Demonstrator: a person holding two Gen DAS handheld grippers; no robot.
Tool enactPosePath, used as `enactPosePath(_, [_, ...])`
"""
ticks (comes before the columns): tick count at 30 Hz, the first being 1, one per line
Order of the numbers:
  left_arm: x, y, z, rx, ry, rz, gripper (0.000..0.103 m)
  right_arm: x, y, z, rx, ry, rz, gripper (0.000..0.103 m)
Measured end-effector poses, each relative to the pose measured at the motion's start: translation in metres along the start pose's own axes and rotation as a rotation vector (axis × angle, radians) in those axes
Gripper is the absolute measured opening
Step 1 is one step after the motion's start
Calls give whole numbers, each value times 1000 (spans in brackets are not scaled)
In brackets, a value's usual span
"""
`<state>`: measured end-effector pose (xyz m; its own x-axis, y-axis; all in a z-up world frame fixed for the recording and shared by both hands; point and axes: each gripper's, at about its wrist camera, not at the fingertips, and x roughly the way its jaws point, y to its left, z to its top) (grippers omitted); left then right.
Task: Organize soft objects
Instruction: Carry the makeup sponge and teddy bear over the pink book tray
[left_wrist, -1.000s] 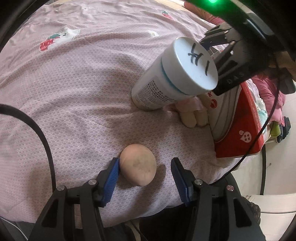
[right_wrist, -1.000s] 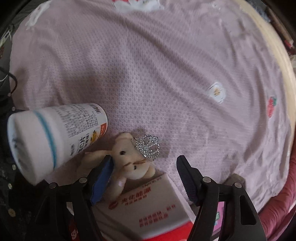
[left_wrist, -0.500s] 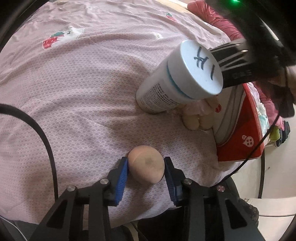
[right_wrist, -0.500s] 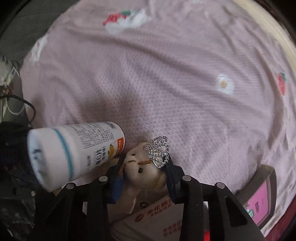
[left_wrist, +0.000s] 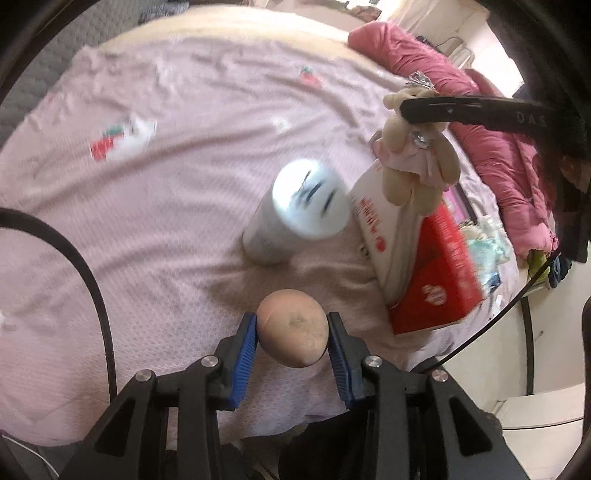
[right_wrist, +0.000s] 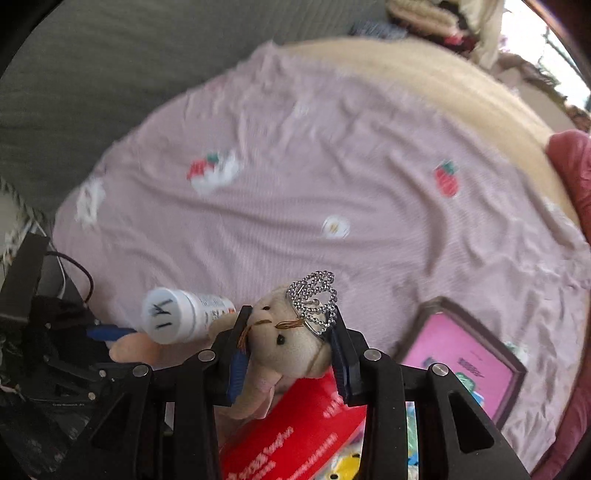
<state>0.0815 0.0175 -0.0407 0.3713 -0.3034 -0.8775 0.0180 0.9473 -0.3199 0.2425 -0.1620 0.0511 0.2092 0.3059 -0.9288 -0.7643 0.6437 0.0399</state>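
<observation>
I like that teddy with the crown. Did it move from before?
Yes. The teddy went up: it lay on the bed beside the white bottle, now it hangs above it in the right gripper.

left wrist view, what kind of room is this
Probably a bedroom: a bed covered by a pale pink sheet with strawberry prints, a rumpled dark pink quilt at its far side, and a small beige plush bear with a beaded crown.

White canister (left_wrist: 295, 214) smeared by motion blur, lid marks unreadable. Red box (right_wrist: 295, 439) mostly hidden behind right gripper (right_wrist: 290, 350) frame in right wrist view. Plush bear (right_wrist: 284, 347) body tucked below its fingers there. Pink framed picture (right_wrist: 465, 358) print too blurry to read.
</observation>
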Motion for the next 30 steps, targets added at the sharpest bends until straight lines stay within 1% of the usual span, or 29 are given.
enactPosePath(3, [-23,-16,5,34,-45,10,38,-27,2,-6,43,-74,-12,39])
enactPosePath(6, [-41,-40,10,68,-84,17,38,-57,3,-19,75,-149,-16,39])
enactPosePath(9, [-55,-65,13,106,-114,0,38,-82,5,-35,88,-197,-37,39])
enactPosePath(13, [-65,-100,18,170,-144,2,38,-111,3,-59,119,-243,-69,39])
enactPosePath(19, [-69,-150,22,253,-162,-3,38,-159,-8,-104,185,-315,-117,39])
enactPosePath(23, [-71,-174,24,295,-173,-9,38,-184,-17,-131,223,-349,-142,39])
enactPosePath(30, [-77,-208,29,363,-195,-10,38,-219,-27,-163,268,-407,-176,39])
